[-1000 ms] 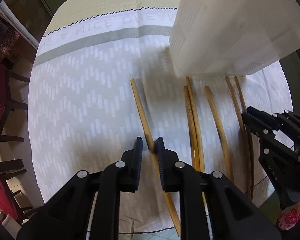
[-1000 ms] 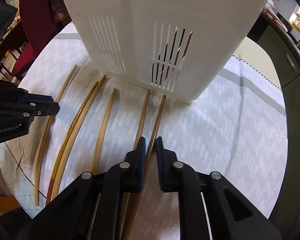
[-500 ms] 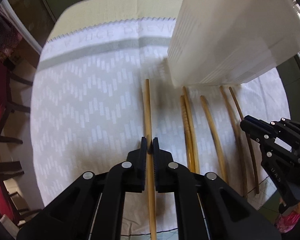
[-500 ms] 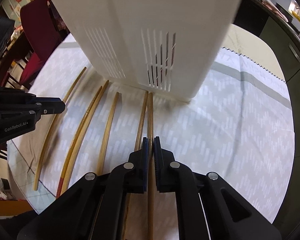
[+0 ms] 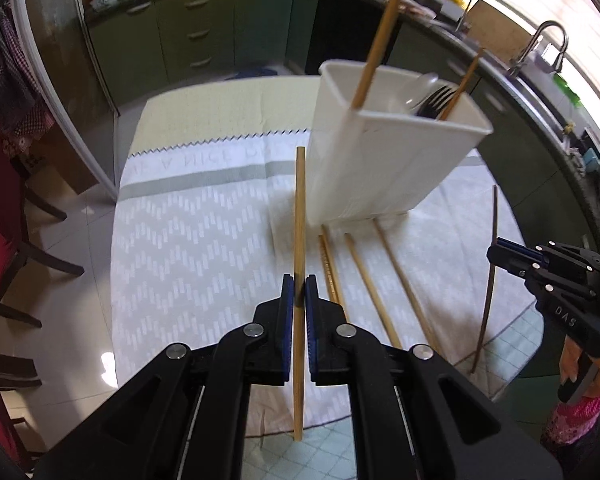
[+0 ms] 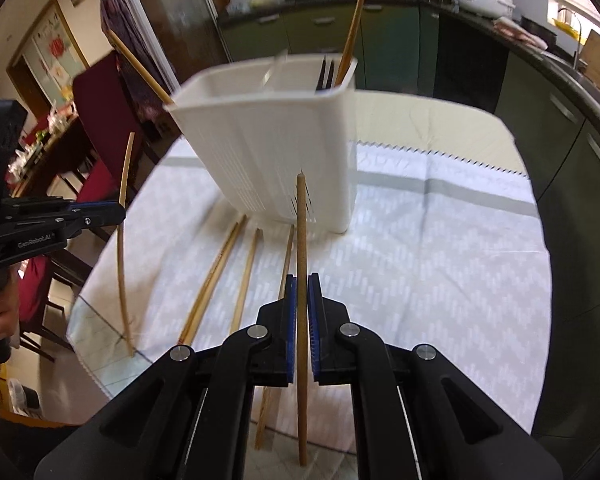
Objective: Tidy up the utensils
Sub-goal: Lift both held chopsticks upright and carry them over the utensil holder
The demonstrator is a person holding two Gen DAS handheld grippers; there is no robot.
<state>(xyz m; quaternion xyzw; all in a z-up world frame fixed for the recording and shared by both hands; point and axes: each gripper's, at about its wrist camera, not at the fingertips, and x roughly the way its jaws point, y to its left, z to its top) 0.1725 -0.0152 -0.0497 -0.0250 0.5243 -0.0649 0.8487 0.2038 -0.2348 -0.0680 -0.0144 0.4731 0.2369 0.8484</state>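
On the left, the left gripper (image 5: 299, 294) is pinching a pale, thin bamboo chopstick (image 5: 299, 216), jaws closed down to the stick's width and gripping below its middle, lifted clear of the white patterned tablecloth (image 5: 188, 248). Three or four more chopsticks (image 5: 370, 288) are lying on the cloth beside the tall white plastic utensil holder (image 5: 380, 168). Over on the right, the right gripper (image 6: 301, 298) is clamping a second bamboo chopstick (image 6: 301, 232) just as tightly. These sticks look light, stiff and smooth; likely pivoting, so a mid-length grip seems safer.
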